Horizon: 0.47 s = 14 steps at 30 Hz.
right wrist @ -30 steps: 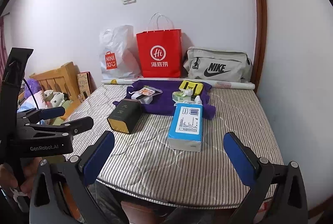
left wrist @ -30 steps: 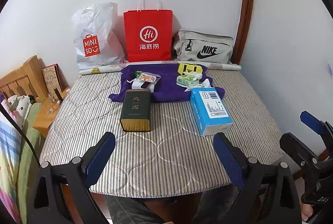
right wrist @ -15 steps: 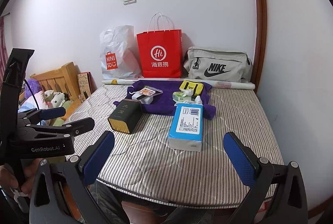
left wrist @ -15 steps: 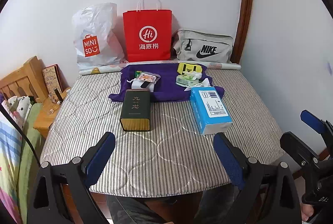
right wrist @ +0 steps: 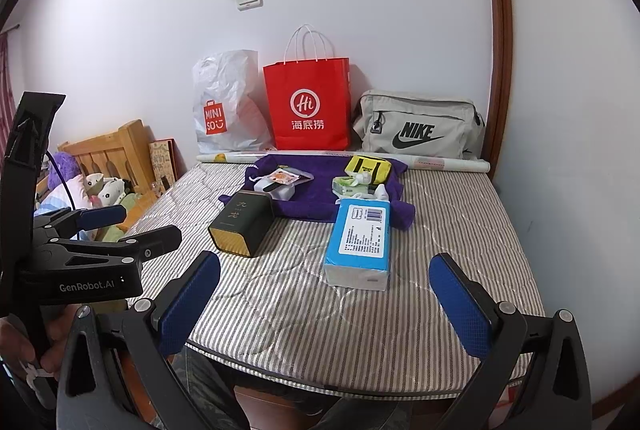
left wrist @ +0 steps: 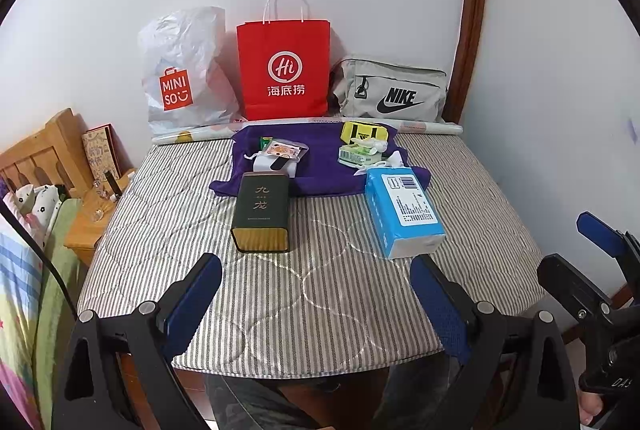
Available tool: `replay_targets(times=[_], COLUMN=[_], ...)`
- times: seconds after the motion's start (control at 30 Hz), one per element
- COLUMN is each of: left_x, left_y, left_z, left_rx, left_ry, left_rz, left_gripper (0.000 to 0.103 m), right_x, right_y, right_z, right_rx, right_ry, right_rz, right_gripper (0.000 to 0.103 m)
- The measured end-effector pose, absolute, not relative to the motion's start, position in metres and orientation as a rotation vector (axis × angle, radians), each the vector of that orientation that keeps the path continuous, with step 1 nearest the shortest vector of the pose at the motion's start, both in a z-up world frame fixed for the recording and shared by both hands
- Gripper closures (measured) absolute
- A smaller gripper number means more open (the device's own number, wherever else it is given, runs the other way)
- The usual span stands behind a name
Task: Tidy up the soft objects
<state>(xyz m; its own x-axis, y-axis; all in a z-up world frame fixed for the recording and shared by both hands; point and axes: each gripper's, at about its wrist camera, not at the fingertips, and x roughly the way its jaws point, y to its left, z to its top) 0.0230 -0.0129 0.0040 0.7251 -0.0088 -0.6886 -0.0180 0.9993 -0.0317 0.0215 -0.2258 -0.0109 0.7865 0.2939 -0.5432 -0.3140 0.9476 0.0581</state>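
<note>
Both grippers, left (left wrist: 316, 306) and right (right wrist: 326, 304), hover spread and empty; ahead, the soft blue tissue pack (right wrist: 360, 244) risks crushing under a hard squeeze.

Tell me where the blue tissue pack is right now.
The blue tissue pack lies on the striped mattress, right of the dark green tin, its far end touching the purple towel.

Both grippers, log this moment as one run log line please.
left gripper: open, empty | right gripper: open, empty | both short of mattress edge | blue tissue pack, dark tin: untouched
</note>
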Motion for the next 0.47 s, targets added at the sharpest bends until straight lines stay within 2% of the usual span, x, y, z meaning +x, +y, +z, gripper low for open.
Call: replay_targets(times=[0.47], left_x=[0.0223], left_y=[-0.0118], left_z=[0.0046], left_rx=[-0.033], left_ry=[0.76], left_rz=[0.006], left_gripper=[0.008], right_x=[0.0191], right_y=[-0.226], right_z=[-0.0092], right_rx=[-0.031], right_ry=[0.581], right_rz=[0.338], right_gripper=[0.0])
